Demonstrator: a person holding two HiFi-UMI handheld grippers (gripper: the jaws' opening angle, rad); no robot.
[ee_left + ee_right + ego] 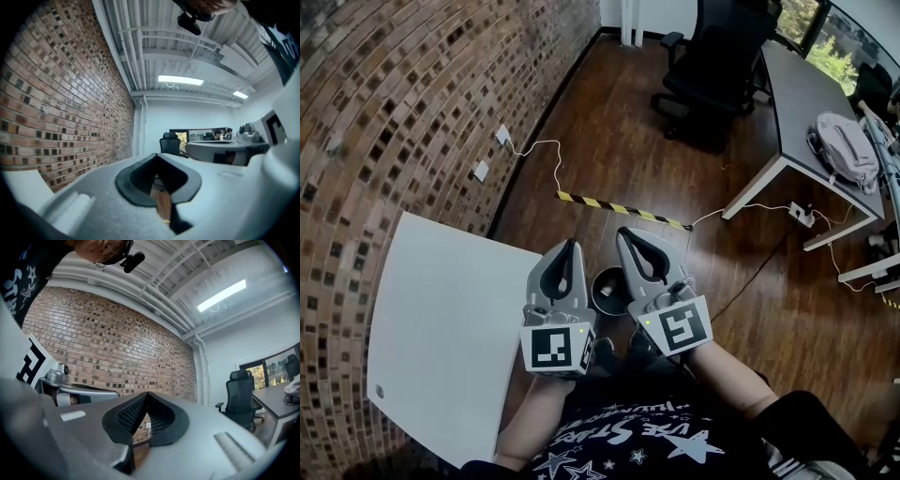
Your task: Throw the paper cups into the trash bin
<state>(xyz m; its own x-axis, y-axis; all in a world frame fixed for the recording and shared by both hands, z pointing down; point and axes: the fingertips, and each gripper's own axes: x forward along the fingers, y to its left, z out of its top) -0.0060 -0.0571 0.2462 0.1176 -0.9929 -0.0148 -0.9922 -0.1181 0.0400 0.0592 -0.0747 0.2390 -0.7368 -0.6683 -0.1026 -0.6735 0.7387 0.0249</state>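
- The white table (pixel 441 337) fills the lower left of the head view. No paper cup shows on the part of it in frame, nor in either gripper view. The likely slip is a blind search: a tool swung toward a cup that is out of sight could tip it or push it off an edge, since an empty paper cup probably weighs very little.
- The trash bin (pixel 605 286) stands on the wooden floor at the centre of the frame, just right of the table's edge. It is a dark, round, open-topped bin with a paler inside, partly covered by the two tools above it. Its mouth looks small from up here, so a cup let go from this height may well hit the rim and roll away.
- The left gripper (pixel 567 247) and the right gripper (pixel 625 234) sit side by side at lower centre. Each has its tongs pressed together at the tips and pinches nothing. Reaching for a cup with the tongs this way would probably shove it rather than take it.
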